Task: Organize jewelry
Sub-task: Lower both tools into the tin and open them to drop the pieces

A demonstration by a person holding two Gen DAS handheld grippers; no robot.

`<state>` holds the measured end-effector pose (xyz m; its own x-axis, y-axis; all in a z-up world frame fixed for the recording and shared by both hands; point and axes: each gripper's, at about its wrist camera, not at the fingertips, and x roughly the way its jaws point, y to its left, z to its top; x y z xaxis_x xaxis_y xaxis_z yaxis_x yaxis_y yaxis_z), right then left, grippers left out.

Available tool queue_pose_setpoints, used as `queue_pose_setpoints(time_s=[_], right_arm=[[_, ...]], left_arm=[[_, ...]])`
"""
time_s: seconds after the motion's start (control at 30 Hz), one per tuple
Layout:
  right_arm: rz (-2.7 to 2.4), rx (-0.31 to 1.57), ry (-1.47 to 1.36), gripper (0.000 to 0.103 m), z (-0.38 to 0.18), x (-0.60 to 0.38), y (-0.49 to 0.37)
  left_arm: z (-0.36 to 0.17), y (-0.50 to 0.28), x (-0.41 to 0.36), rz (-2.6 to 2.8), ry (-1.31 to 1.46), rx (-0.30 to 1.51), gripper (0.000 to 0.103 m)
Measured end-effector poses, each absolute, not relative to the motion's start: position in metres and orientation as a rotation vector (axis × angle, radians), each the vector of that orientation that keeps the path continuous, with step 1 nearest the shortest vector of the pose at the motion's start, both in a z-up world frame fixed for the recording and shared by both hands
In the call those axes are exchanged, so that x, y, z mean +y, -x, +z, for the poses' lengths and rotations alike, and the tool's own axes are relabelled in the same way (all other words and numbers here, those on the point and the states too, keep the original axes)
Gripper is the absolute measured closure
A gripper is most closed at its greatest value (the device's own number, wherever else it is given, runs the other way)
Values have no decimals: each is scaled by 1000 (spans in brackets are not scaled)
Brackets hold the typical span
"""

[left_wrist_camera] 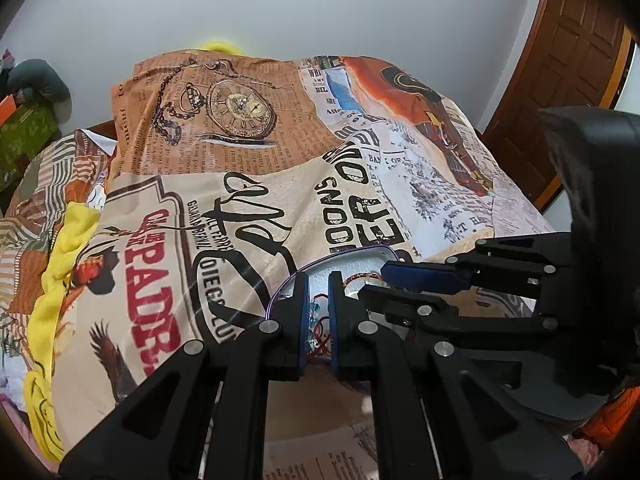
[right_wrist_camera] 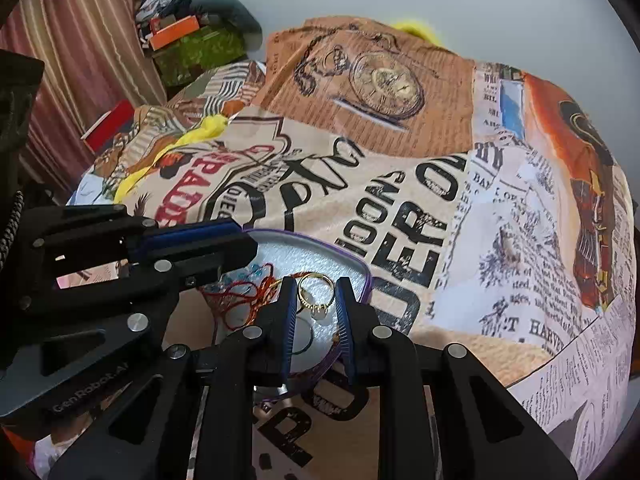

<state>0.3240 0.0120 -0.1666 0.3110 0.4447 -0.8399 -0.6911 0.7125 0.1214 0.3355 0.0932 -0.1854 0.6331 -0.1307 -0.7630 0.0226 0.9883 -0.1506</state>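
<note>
A purple-rimmed box (right_wrist_camera: 362, 268) lined with white foam lies on the printed bedspread; it also shows in the left wrist view (left_wrist_camera: 352, 258). Inside it lie a gold bracelet (right_wrist_camera: 316, 294) and a red thread bracelet with blue beads (right_wrist_camera: 236, 300). My right gripper (right_wrist_camera: 317, 280) is open, its jaws on either side of the gold bracelet. My left gripper (left_wrist_camera: 319, 274) stands narrowly open over the red thread bracelet (left_wrist_camera: 318, 326), with blue beads between its fingers. The other gripper crosses each view from the side.
The printed bedspread (left_wrist_camera: 248, 184) covers a bed. A yellow cloth (left_wrist_camera: 60, 264) lies along its left edge. A green box and clothes (right_wrist_camera: 192, 44) are piled at the far left, striped curtain (right_wrist_camera: 76, 52) beside them. A wooden door (left_wrist_camera: 568, 72) stands right.
</note>
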Motion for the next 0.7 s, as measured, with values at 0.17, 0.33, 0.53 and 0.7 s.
queue_pose_setpoints(time_s=[0.17,0.33,0.53,0.7], right_arm=[[759,1031,280,81,-166,13,-325],[742,992,287,79,-152,10,-318],[717,893,276,79,-112,-4,-298],[708,752,229,79,-62,-26,-266]], left_arm=[[-174,-326,95,-78,129,860,84],[-152,-312,99,-69,136,817,83],[-109,-282,98,-49,131,720,83],[-63,-242,94,-49,122,598,82]])
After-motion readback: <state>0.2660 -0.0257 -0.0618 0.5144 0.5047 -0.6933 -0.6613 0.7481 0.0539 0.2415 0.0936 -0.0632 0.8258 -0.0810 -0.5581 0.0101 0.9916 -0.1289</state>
